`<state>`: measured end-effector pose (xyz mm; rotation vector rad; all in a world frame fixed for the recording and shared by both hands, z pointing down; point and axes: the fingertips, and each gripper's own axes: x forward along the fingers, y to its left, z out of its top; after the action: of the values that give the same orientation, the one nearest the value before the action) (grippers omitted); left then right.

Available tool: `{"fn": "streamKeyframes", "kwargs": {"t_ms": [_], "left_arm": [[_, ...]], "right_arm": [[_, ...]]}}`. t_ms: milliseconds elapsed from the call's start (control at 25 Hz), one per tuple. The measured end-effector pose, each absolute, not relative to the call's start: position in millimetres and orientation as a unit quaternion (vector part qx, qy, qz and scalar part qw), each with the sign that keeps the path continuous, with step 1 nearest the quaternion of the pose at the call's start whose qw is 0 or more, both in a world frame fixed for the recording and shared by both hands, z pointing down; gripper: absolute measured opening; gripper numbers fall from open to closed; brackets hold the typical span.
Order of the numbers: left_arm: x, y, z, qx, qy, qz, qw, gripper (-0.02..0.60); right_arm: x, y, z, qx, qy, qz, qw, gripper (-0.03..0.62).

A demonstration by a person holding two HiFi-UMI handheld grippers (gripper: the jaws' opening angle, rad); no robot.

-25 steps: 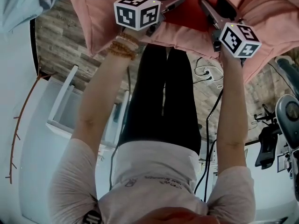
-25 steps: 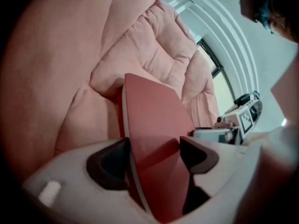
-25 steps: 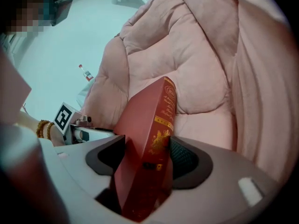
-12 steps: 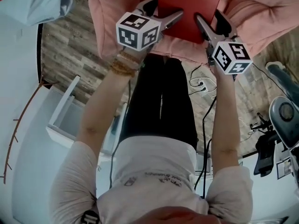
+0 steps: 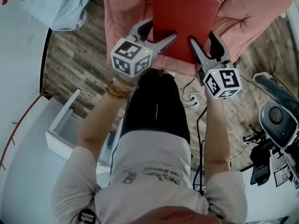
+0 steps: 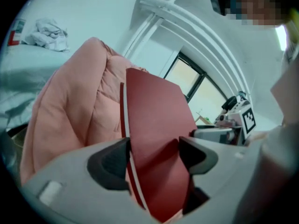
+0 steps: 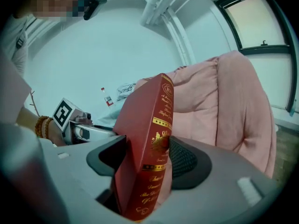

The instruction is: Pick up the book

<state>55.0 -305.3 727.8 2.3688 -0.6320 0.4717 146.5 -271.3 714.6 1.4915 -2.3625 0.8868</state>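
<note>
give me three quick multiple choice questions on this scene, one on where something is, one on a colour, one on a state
1. Where is the book?
A. flat on the wood floor
B. between the left gripper and the right gripper, over the pink quilt
C. inside a white drawer

2. What colour is the book's cover?
A. blue
B. green
C. red

3. How do the grippers stand?
A. both open, clear of the book
B. only one shut on the book
C. both shut on the book

Answers:
1 B: the head view shows it between the two grippers with the quilt beneath it.
2 C: it is red in every view, with gold print on the spine.
3 C: each gripper view shows the fingers pressed against the book's two covers.
</note>
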Motion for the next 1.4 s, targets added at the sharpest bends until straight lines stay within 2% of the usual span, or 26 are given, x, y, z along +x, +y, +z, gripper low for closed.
{"fn": "streamKeyframes", "kwargs": {"t_ms": [240,680,1400], "left_arm": [[63,-313,625,0.917,-0.250,0.159,0.266,0.324],[56,-302,464,0.936,-0.258,0.113,0.213,0.324],[31,-219,237,0.961,-0.249,0.033,0.113,0.322]], "right_arm": [[155,-277,617,0.517,-0.811,0.261,0.085,0.291],[146,-265,456,0.524,-0.829,0.187,0.061,0.291],[120,-176,227,0.543,-0.837,0.060,0.025,0.290]]}}
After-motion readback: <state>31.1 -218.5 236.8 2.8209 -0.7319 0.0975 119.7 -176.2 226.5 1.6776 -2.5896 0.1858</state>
